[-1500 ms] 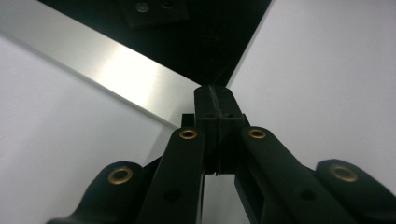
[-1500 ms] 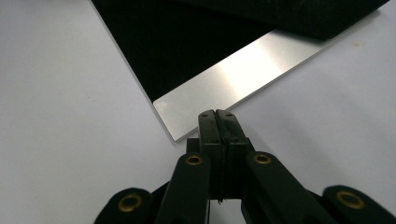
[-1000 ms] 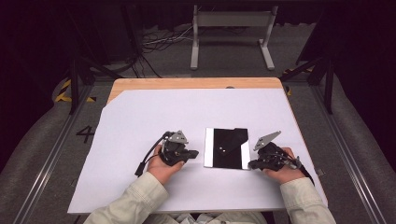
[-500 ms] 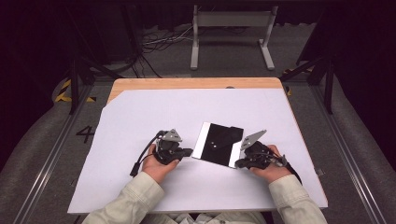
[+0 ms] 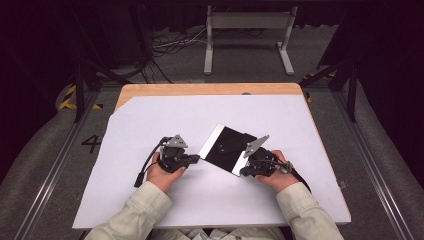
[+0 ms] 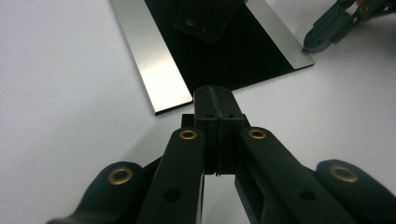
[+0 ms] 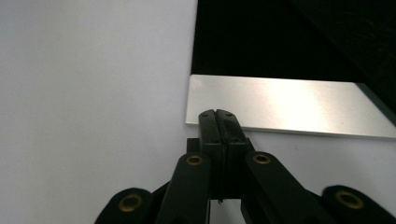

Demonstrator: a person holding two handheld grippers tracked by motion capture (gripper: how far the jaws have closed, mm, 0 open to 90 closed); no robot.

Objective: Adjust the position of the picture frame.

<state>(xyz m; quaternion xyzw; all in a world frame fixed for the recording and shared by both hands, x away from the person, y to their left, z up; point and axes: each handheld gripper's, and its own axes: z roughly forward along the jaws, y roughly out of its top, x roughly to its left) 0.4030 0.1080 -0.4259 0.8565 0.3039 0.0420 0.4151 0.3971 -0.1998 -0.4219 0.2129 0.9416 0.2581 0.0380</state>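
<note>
Left gripper (image 5: 192,159) with jaws pinched fully together, nothing between them, tips pressed right up at the near left corner of the flat black rectangular plate with brushed silver strips along two opposite edges (image 5: 227,149). Same story in the left gripper view: closed tips (image 6: 215,100) touching the dark near edge just beside the end of one silver strip. Right gripper (image 5: 244,170) also clamped shut on nothing, tips (image 7: 218,122) butted against the outer edge of the other silver strip, close to that strip's near corner.

Plate lying flat on the white sheet covering the wooden table (image 5: 150,120), roughly mid-table, skewed so the silver strips run from near left to far right. Small black tab with two screws (image 5: 231,146) sitting on its dark middle.

Key bit for the next move, probably: plate sandwiched between the two closed tips, left one at its near left corner, right one on its right-hand strip, so pushes from opposite sides likely to spin it rather than slide it. Both hands about equally near, both touching. Looks like nudging or squaring-up work, not a pick-up, since neither gripper holding anything
</note>
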